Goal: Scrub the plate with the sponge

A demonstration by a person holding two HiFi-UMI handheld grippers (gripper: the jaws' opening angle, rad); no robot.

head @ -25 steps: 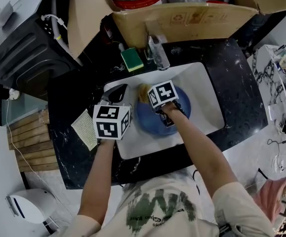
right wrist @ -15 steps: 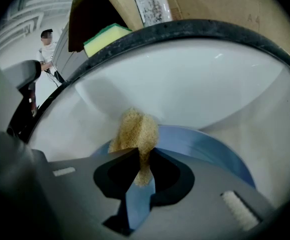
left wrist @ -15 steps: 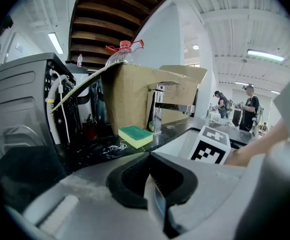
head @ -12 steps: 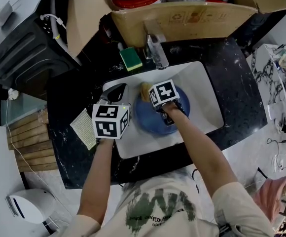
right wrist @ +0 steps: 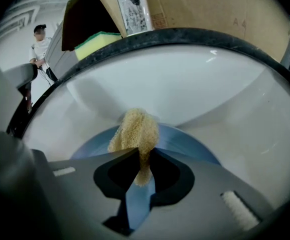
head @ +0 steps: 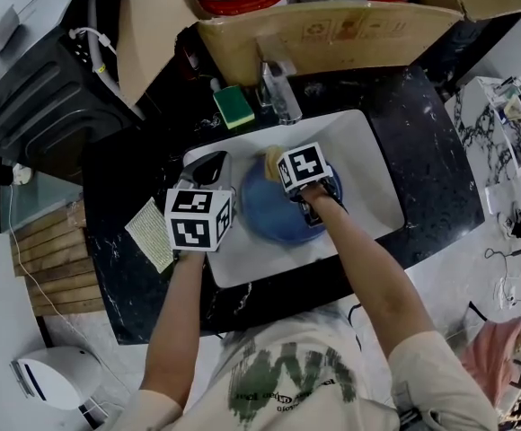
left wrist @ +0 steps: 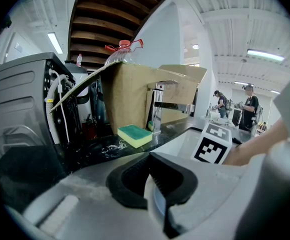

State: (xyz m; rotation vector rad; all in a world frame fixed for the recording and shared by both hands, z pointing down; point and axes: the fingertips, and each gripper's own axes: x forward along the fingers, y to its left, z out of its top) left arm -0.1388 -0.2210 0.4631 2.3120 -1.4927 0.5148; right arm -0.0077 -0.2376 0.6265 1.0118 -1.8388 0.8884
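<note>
Two claws were engaged: right claw point(right wrist: 141, 173) clamped on the soft, light tan sponge point(right wrist: 135, 131) at centre frame over the blue plate point(right wrist: 190, 145) in the sink point(head: 373, 164), left claw point(left wrist: 152, 181) closed on that plate's rim, probably slick and breakable, so rim-hold judged right.

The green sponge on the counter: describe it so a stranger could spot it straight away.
Find the white sink set in the black counter. Just behind its back left corner, left of the tap, lies the sponge. It is a block, green over yellow, unlike the tan pad held by the right gripper above the blue plate.
</note>
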